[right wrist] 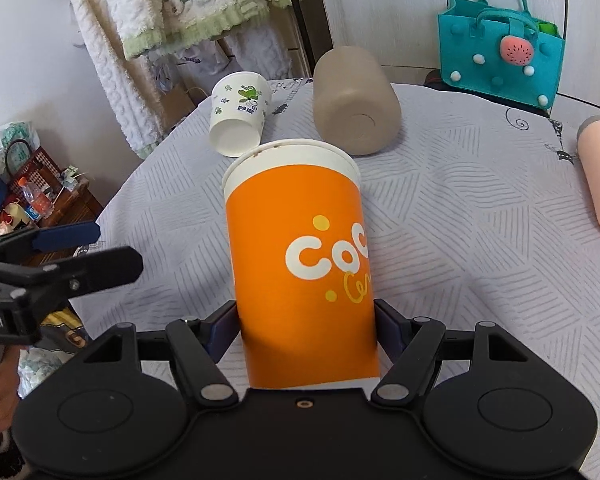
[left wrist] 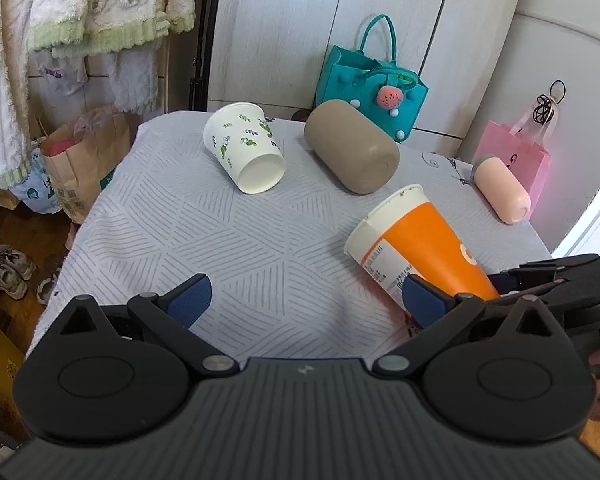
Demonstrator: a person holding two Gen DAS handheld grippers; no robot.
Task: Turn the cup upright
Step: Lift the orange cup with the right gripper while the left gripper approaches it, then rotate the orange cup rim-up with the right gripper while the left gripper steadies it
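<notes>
An orange paper cup (right wrist: pixel 300 248) with white lettering is held near its base between the pads of my right gripper (right wrist: pixel 306 332), its rim pointing away and tilted above the table. It also shows in the left wrist view (left wrist: pixel 416 248), with the right gripper (left wrist: pixel 540 276) behind it. My left gripper (left wrist: pixel 306 300) is open and empty above the near part of the table, to the left of the orange cup. It also shows in the right wrist view (right wrist: pixel 72 248).
On the grey patterned tablecloth (left wrist: pixel 204 232) lie a white leaf-print paper cup (left wrist: pixel 244 148), a tan cup (left wrist: pixel 352 146) and a pink bottle (left wrist: pixel 500 188), all on their sides. A teal bag (left wrist: pixel 372 76) and a pink bag (left wrist: pixel 520 152) stand behind. Clothes hang at left.
</notes>
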